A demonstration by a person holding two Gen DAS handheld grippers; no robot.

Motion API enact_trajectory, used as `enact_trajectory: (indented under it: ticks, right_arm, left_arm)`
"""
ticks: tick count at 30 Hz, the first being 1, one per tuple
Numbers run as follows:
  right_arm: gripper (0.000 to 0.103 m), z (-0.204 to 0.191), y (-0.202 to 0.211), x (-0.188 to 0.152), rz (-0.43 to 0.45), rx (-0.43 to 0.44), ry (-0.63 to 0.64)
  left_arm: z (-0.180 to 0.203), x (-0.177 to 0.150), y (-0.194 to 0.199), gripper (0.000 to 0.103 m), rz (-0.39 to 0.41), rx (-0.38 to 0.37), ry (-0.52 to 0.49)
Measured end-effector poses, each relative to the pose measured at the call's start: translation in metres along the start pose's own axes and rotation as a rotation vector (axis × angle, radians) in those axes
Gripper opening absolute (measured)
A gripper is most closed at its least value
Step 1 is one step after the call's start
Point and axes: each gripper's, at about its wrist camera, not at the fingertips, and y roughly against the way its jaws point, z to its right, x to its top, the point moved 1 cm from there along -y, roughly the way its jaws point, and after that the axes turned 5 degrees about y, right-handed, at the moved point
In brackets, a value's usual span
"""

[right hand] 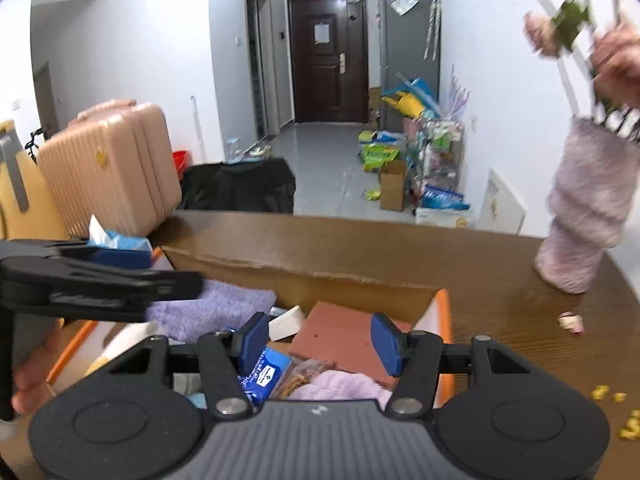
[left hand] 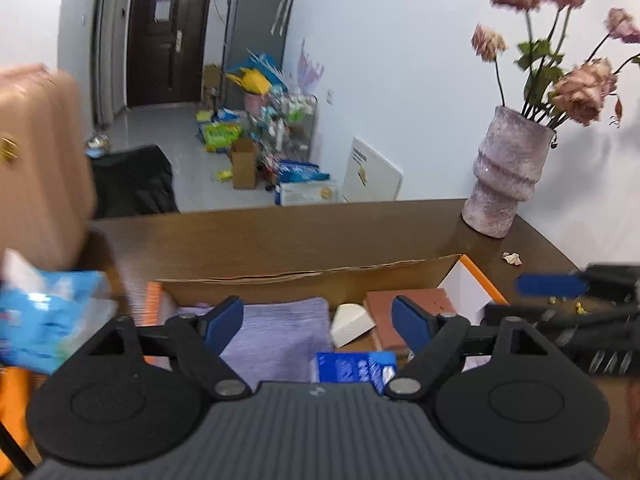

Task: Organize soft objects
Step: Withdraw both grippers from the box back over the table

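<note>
Beyond the left finger of the left gripper (left hand: pixel 318 326), at the far left, a blue tissue pack (left hand: pixel 44 320) is seen on the table (left hand: pixel 280 240), blurred, with a pink suitcase (left hand: pixel 36 152) behind it. The left gripper is held wide open, with nothing gripped; between its fingers and just ahead of them a folded purple towel (left hand: pixel 280 328) is seen lying in the cardboard box (left hand: pixel 320 272). Below the gap between the fingers, a blue wipes pack (left hand: pixel 352 366) is seen in the box. Ahead of the right finger a white wedge (left hand: pixel 352 322) and a red-brown slab (left hand: pixel 404 312) are seen in the box, touching each other. Beyond the right finger, the right gripper (left hand: pixel 560 285) is seen blurred over the table, and a vase (left hand: pixel 508 176) of pink flowers is stood on the table's far right corner. From the right wrist view, the left gripper (right hand: pixel 176 284) is seen left of the left finger, over the towel (right hand: pixel 216 306). The right gripper (right hand: pixel 316 344) is held about half open, with nothing between the pads; under its left finger the wipes pack (right hand: pixel 262 372) is seen, and below the gap a pale pink cloth (right hand: pixel 340 386) is seen in the box (right hand: pixel 304 276), near the slab (right hand: pixel 344 332). To the right of the right finger, the vase (right hand: pixel 588 208) and yellow crumbs (right hand: pixel 600 392) are seen on the table (right hand: pixel 480 264).
</note>
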Motion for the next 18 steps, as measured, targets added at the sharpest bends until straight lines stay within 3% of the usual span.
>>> enact_trajectory:
  ticks: [3, 8, 11, 18]
  right_arm:
    - [0.071, 0.007, 0.039, 0.006, 0.046, -0.032, -0.01]
    - [0.085, 0.005, 0.085, 0.0, 0.139, -0.121, -0.03]
    - [0.087, -0.002, 0.102, -0.02, 0.183, -0.168, -0.042]
    - [0.087, -0.03, 0.146, -0.053, 0.258, -0.168, -0.039]
  left_arm:
    - [-0.008, -0.001, 0.046, 0.088, 0.059, 0.06, -0.024]
    - [-0.015, -0.019, 0.121, 0.099, 0.25, 0.192, -0.002]
    - [-0.014, -0.036, 0.155, 0.099, 0.318, 0.205, 0.019]
    - [0.007, -0.065, 0.205, 0.101, 0.39, 0.193, -0.018]
